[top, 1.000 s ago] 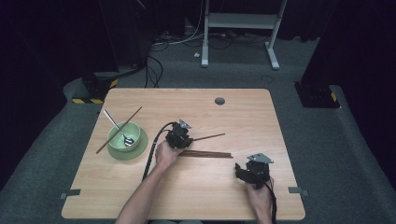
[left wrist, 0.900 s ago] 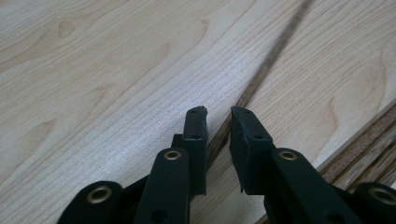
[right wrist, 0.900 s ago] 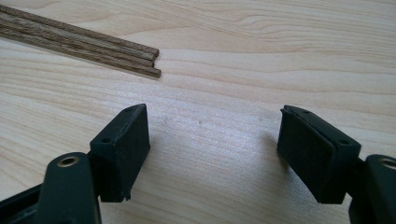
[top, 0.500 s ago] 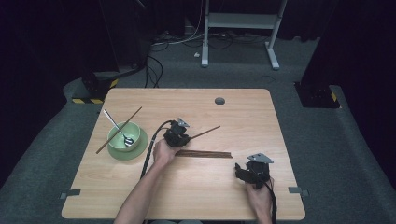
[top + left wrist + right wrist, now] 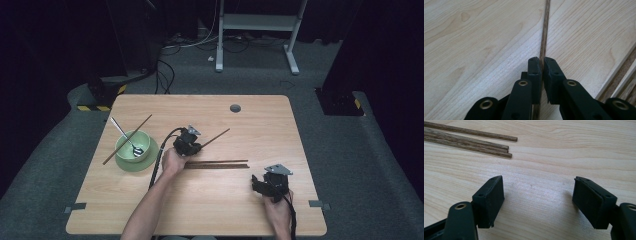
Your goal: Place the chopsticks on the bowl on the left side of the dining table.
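My left gripper (image 5: 194, 145) is at the table's middle, shut on a dark wooden chopstick (image 5: 216, 136) that slants away to the right. In the left gripper view the jaws (image 5: 542, 65) have just been closing and now pinch that chopstick (image 5: 544, 35), which runs on above the tabletop. More chopsticks (image 5: 220, 164) lie side by side on the wood just to the right of that hand. My right gripper (image 5: 264, 184) rests near the front right, open with nothing between its jaws (image 5: 537, 195). The ends of three chopsticks (image 5: 474, 143) lie beyond it.
A green bowl (image 5: 124, 156) stands at the left on the wooden table (image 5: 210, 210), with a spoon (image 5: 125, 136) in it and another chopstick (image 5: 141, 126) slanting across its rim. A round cable hole (image 5: 235, 108) is near the far edge. The left gripper's cable (image 5: 159, 159) trails past the bowl.
The left gripper has shifted slightly left, and the chopstick in it has swung from nearly flat to slanting up and away. The right hand has not moved.
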### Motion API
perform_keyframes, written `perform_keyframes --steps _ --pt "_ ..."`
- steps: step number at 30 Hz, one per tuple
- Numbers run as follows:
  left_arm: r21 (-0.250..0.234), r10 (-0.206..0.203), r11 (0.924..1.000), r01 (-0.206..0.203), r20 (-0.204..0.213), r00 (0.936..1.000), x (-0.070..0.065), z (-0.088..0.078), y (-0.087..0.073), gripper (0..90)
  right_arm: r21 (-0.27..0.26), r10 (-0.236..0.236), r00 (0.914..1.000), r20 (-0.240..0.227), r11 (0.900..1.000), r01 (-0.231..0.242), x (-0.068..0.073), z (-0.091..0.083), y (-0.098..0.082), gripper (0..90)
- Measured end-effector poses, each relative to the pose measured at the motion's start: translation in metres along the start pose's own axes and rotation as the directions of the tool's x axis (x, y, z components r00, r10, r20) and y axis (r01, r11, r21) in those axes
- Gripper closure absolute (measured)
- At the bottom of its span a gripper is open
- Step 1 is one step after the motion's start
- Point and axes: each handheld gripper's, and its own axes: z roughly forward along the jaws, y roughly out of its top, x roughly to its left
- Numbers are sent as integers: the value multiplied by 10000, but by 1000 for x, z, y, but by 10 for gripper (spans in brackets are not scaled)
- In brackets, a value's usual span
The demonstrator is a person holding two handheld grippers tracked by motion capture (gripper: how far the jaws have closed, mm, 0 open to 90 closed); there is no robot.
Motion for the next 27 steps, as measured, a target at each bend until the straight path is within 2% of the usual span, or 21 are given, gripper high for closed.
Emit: perform_keyframes --steps 15,22,27 --pt "-18 600 9982 -600 -7 9982 1 -1 -1 848 -9 -14 10000 -3 10000 14 0 0 0 248" --pt "-77 670 9977 -670 -54 9977 0 -1 -1 850 -16 -8 10000 2 10000 8 0 0 0 248" --pt "-425 483 9979 -484 -48 9988 1 -8 1 851 -16 -8 10000 0 10000 8 0 0 0 247"
